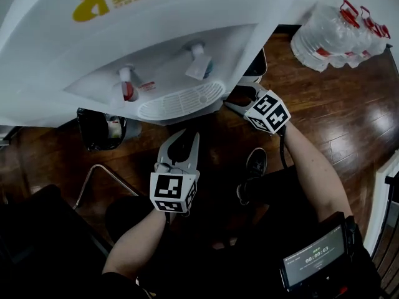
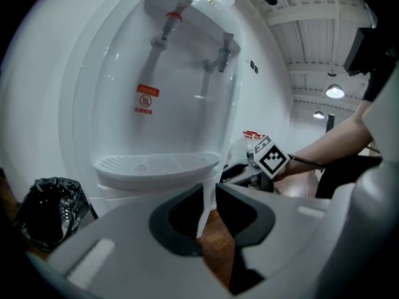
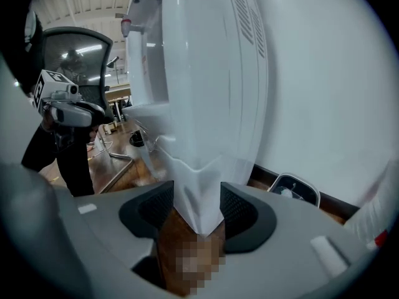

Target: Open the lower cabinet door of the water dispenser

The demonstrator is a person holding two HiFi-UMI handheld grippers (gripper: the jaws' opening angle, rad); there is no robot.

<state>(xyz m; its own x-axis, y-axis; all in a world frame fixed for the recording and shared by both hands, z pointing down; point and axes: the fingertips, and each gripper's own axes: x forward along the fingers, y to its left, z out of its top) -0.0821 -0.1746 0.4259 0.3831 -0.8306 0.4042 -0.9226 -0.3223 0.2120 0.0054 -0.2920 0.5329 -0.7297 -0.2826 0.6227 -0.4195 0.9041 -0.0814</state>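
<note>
The white water dispenser (image 1: 156,36) stands in front of me, its taps and drip tray (image 1: 181,101) seen from above. Its lower cabinet door is hidden under the overhang in the head view. My right gripper (image 1: 240,97) reaches in at the dispenser's right side. In the right gripper view the right gripper (image 3: 197,210) has its pads pressed on both sides of the door's white edge (image 3: 198,185), jaws wide. My left gripper (image 1: 185,136) hovers before the dispenser's front, apart from it. In the left gripper view the left gripper (image 2: 208,195) shows a narrow gap between its jaws with nothing in it.
A black bin bag (image 1: 100,129) sits left of the dispenser. Large water bottles (image 1: 336,33) lie at the back right. A small white bin (image 3: 296,189) stands by the wall behind the dispenser. A metal chair frame (image 1: 100,179) and my shoe (image 1: 254,164) rest on the wooden floor.
</note>
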